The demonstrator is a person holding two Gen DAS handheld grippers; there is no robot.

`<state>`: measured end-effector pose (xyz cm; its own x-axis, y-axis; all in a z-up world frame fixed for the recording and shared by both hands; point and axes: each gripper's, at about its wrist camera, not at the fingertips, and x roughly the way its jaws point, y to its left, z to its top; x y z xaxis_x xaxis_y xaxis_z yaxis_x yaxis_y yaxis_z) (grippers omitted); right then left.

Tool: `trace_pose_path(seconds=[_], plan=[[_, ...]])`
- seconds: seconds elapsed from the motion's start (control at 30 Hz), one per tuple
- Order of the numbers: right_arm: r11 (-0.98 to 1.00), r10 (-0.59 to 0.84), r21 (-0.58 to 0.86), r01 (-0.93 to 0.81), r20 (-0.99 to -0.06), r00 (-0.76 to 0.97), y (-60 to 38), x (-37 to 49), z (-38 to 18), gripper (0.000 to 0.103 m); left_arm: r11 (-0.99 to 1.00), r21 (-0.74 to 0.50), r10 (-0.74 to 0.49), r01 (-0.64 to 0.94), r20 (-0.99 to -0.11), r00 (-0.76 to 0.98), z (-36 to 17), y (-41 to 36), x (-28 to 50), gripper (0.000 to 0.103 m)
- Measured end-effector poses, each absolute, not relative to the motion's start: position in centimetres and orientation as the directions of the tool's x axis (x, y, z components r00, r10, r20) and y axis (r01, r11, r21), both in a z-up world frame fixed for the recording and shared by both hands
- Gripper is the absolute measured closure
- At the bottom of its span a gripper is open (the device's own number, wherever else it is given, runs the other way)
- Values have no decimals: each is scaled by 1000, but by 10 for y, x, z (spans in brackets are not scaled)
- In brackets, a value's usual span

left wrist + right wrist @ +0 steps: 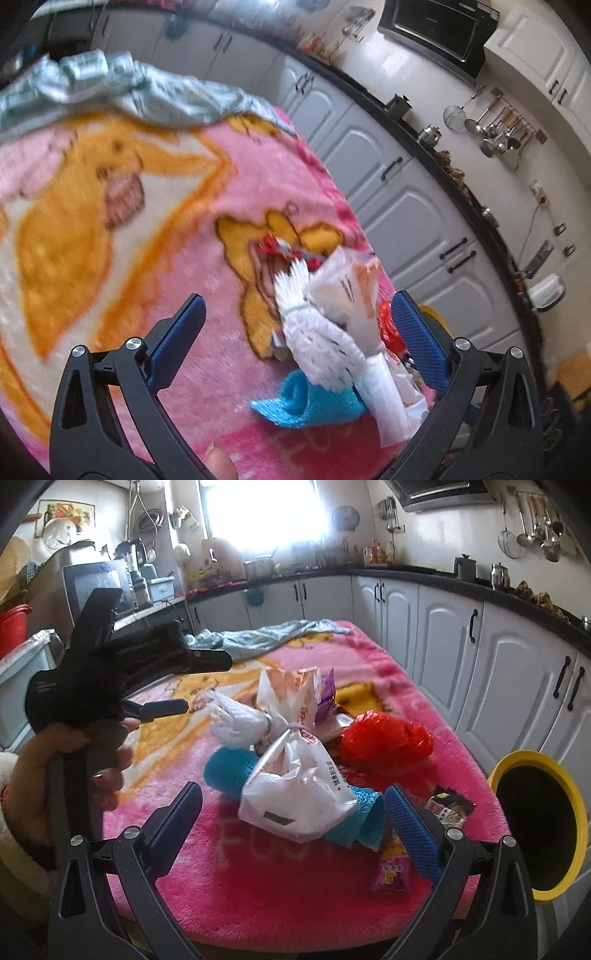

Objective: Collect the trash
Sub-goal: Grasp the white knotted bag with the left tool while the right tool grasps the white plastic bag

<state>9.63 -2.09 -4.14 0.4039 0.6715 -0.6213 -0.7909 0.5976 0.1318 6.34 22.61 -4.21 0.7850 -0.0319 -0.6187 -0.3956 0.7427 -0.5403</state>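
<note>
Right now my right claw [293,812] stands wide open with nothing between its blue pads, and the white plastic bag [299,794] lies just ahead of it, between the two fingers' lines. That bag is knotted at its far end, so its long axis runs away from me and tilts a little to my left, the knot pointing off toward the window. Under its near end lies a rolled teal cloth [229,768], its length running crosswise from my left to my right. Beyond my right finger sits a crumpled red bag [384,742], and just beside that finger lie small snack wrappers [391,875]. My left claw [295,332] is also spread wide and empty; ahead of it, toward its right finger, sits the same heap, though that view is blurred. Everything rests on a fluffy pink blanket [280,886] with yellow cartoon figures, and a pale green cloth [269,635] lies bunched at its far end. To my right, past the blanket's edge, a yellow-rimmed bin [498,771] shows its dark mouth. White kitchen cabinets [443,627] with black handles line the wall beyond, with ladles hanging above.
</note>
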Motion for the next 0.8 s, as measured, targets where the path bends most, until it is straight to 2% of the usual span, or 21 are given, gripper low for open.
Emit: trace_pose_path(seconds=[0.07, 0.1, 0.17, 0.2, 0.3, 0.33, 0.37, 0.47, 0.63, 0.8], plan=[[594, 668, 133, -793, -631, 395, -16, 100, -46, 7, 714, -588, -89, -381, -616, 783, -52, 227, 65, 25], [594, 665, 130, -794, -634, 394, -14, 101, -47, 7, 708, -592, -99, -385, -622, 777, -56, 227, 67, 29], [588, 666, 132, -798, -638, 386, -10, 103, -49, 7, 707, -595, -111, -383, -628, 770, -61, 226, 69, 42], [586, 663, 127, -800, -642, 385, -7, 104, -51, 7, 703, -605, -127, -375, -626, 770, -65, 225, 70, 44], [586, 650, 109, -803, -655, 385, -1, 106, -56, 8, 709, -608, -153, -357, -627, 764, -69, 221, 74, 63], [586, 652, 115, -802, -655, 383, -1, 107, -57, 21, 714, -605, -157, -352, -628, 762, -69, 221, 75, 73], [584, 652, 119, -803, -657, 377, -1, 109, -58, 28, 720, -601, -161, -346, -630, 760, -70, 219, 76, 84], [580, 645, 125, -805, -674, 360, -1, 111, -62, 39, 729, -595, -166, -339, -634, 755, -70, 218, 77, 97], [573, 663, 133, -809, -655, 362, -7, 109, -54, 58, 743, -582, -145, -331, -623, 769, -61, 220, 73, 98], [567, 687, 163, -807, -635, 355, -14, 108, -45, 68, 755, -575, -118, -317, -594, 796, -41, 223, 64, 98]])
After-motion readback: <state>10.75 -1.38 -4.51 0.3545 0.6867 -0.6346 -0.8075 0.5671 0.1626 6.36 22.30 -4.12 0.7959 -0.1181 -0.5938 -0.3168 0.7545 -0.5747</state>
